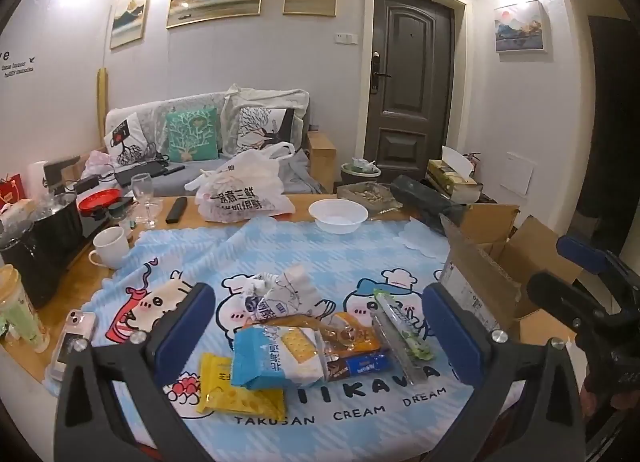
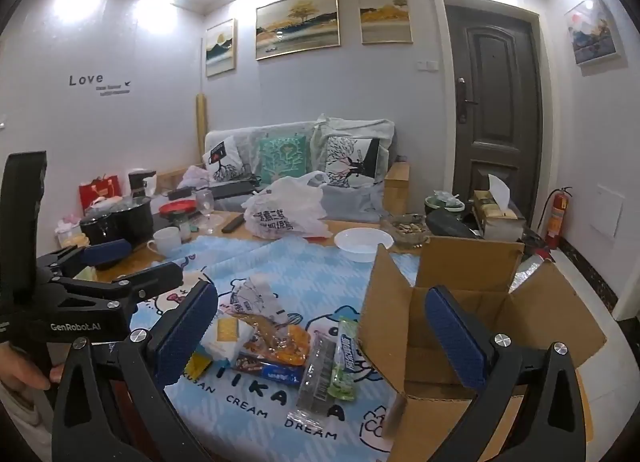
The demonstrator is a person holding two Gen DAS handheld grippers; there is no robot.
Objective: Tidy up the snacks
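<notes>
Right wrist view: open cardboard box [image 2: 460,302] beside snack packets [image 2: 280,342].

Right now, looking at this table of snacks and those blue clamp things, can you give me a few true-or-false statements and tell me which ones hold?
1. The cardboard box is open. True.
2. The left gripper is clamped on a packet. False: its jaws are spread and hold nothing.
3. The yellow packet lies inside the box. False: it lies on the blue cloth.
4. The white bowl sits beyond the snack pile. True.
5. The right gripper is open. True.
</notes>
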